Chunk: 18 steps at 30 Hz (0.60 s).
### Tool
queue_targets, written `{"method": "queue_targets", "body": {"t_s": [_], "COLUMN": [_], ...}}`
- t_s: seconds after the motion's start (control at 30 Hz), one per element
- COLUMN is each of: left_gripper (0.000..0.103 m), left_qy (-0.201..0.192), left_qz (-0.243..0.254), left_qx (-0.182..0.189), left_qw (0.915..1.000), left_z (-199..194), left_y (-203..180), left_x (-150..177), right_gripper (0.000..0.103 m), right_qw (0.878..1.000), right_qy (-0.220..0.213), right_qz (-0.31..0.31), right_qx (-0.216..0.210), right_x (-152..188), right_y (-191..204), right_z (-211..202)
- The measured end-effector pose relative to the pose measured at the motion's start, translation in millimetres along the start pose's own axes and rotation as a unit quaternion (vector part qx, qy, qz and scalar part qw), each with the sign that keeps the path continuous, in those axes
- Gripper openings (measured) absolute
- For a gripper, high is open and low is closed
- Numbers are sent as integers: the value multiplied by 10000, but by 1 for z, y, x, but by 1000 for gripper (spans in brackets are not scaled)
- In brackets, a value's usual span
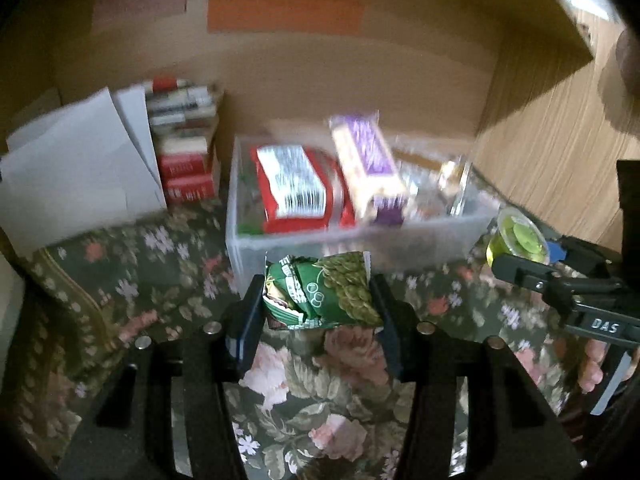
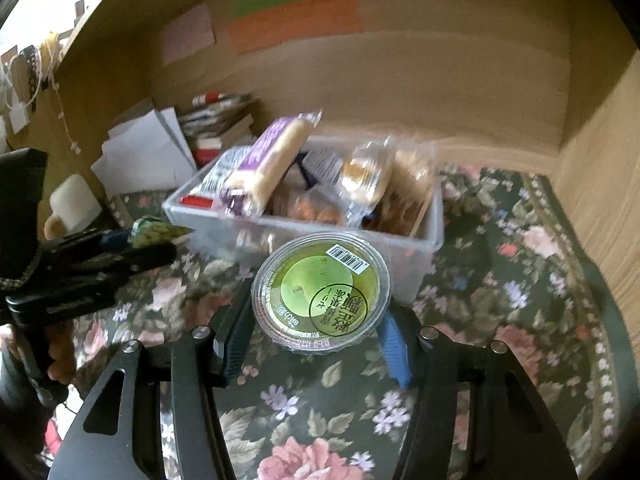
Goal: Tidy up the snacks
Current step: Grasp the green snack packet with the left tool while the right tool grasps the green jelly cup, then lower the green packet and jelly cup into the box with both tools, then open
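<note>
Snacks: one green packet and one jelly cup, each claw-held.

Each hand-held gripper, the left and the right, was a matte black frame with slotted arms, silver round-headed screws and blue ribbed pads on its fingers, one body bearing white "DAS" lettering.

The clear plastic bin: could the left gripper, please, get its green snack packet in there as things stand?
Probably yes. The left gripper holds the green snack packet just before the clear plastic bin; the bin is open-topped, with nothing between, though fairly full.
</note>
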<state>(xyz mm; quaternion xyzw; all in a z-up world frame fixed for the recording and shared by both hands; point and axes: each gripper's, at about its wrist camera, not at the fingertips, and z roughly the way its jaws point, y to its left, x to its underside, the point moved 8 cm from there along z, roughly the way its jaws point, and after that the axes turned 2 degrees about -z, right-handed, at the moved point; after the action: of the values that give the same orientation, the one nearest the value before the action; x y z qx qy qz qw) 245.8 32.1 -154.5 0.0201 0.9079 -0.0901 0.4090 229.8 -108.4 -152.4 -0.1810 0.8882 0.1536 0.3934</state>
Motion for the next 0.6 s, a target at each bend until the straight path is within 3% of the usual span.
{"method": "queue_targets", "body": {"t_s": [0.23,0.6], "left_gripper": [51,51], "left_qy": [-358,-286], "left_qz": [21,-5], "left_qx": [-12,-189], "left_qw": [9994,9994], "left_z": [-15,22], "left_y": [0,7], "left_x": [-35,-55], "right_gripper": [53,53], "right_qw": [9993,9982], "right_qy": [-279,-228], "right_qz": [-30,-87], "right_qx": [235,556], "right_x": [-24,-49], "right_y": [-15,-41], "right_z": [-9,17]}}
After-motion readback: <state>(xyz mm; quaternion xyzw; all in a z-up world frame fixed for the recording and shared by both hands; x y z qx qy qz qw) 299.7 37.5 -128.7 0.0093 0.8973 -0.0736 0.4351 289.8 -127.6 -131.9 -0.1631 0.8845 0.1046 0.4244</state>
